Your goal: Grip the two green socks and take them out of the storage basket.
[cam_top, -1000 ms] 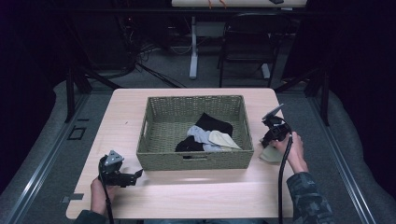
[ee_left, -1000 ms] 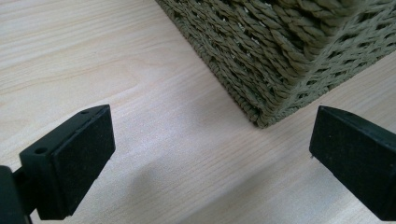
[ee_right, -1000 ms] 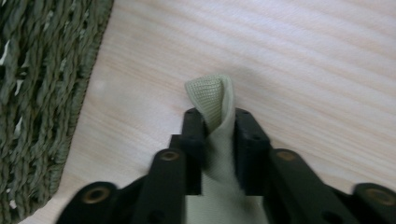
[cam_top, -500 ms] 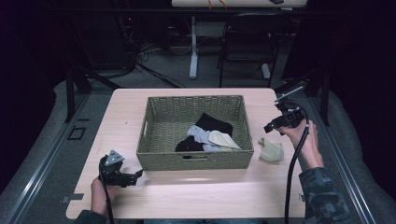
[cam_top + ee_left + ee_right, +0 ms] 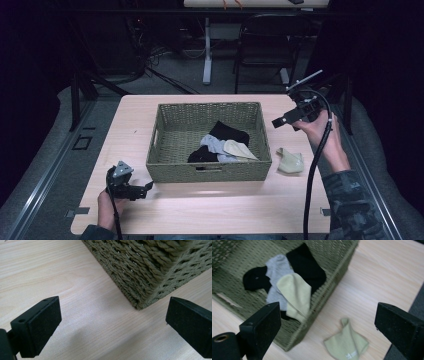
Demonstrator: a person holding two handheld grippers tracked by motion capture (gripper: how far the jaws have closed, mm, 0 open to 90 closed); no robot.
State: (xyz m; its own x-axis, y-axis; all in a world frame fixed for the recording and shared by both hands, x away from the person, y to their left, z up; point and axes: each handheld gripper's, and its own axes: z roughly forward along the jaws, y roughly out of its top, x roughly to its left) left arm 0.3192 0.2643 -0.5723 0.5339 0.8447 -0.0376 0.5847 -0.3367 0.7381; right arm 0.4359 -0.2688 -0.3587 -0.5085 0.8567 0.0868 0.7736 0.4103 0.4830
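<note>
Item: pale green sock (image 5: 290, 161) lay on bench (image 5: 210, 210) below and ahead of the raised, spread right hand-held gripper (image 5: 281, 121), far from the left one.

We see a dim room around a pale wooden table (image 5: 200, 210) that fills the lower middle of the frame. Grey floor (image 5: 170, 70) stretches behind it, and a grey mat (image 5: 45, 165) lies along the left. At upper centre a second table's white leg (image 5: 207, 50) stands, its light top (image 5: 250, 2) at the top edge. A dark chair (image 5: 265, 50) sits to its right. Tangled cables (image 5: 150, 50) lie at upper left. The far corners fall into darkness.
</note>
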